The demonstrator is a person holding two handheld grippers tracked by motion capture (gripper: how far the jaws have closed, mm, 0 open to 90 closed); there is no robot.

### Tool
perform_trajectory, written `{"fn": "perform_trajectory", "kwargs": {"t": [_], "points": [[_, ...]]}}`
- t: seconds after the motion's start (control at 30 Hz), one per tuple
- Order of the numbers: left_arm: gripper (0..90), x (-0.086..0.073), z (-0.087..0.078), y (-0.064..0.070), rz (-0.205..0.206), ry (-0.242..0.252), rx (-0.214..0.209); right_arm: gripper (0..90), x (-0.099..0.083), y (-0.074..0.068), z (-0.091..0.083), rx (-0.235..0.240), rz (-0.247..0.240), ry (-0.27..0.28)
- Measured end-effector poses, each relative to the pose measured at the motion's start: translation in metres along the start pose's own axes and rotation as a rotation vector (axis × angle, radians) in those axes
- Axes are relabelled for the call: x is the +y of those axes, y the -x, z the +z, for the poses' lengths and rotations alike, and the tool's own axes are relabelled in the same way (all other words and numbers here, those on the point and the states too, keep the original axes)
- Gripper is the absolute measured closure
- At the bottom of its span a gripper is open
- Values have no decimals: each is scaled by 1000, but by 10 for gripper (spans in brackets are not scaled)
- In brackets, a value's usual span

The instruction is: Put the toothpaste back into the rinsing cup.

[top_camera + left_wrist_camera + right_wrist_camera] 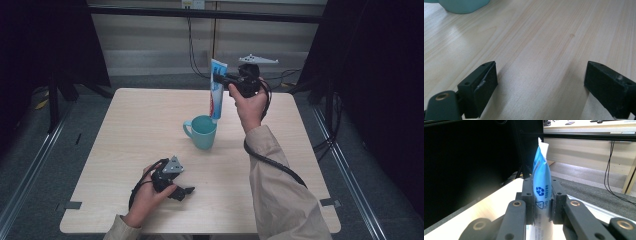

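Toothpaste tube hangs upright, long axis vertical, clamped in the right gripper directly above the teal mug; the left gripper, jaws apart and empty, rests near the table's front edge.

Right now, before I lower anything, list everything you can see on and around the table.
table: one, light wood, centre of the high view.
mug: one, teal, upright near the table's middle, handle to the left in the high view.
toothpaste tube: one, blue and white with red, held upright above the mug, lower end at the mug's rim.
metal rails: grey, on the floor at both sides of the table.
cables: black, hanging behind the table.
left gripper: one, black, open, low over the table's near edge.
right gripper: one, black, shut on the toothpaste tube.
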State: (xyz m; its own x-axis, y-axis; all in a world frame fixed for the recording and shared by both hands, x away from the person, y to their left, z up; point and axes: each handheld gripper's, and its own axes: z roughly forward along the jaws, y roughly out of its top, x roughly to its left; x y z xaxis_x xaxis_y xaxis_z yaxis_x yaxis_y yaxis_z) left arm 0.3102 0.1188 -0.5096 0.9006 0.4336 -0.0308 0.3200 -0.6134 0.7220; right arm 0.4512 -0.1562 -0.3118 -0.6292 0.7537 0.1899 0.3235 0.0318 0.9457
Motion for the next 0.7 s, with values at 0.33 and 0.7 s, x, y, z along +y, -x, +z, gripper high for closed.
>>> {"fn": "perform_trajectory", "kwargs": {"t": [0.33,0.7], "points": [[109,0,0,0,3,-3,-1,774,-6,0,4,10,8,-1],[108,0,0,0,1,-1,-1,774,-25,-10,15,47,10,-23]]}}
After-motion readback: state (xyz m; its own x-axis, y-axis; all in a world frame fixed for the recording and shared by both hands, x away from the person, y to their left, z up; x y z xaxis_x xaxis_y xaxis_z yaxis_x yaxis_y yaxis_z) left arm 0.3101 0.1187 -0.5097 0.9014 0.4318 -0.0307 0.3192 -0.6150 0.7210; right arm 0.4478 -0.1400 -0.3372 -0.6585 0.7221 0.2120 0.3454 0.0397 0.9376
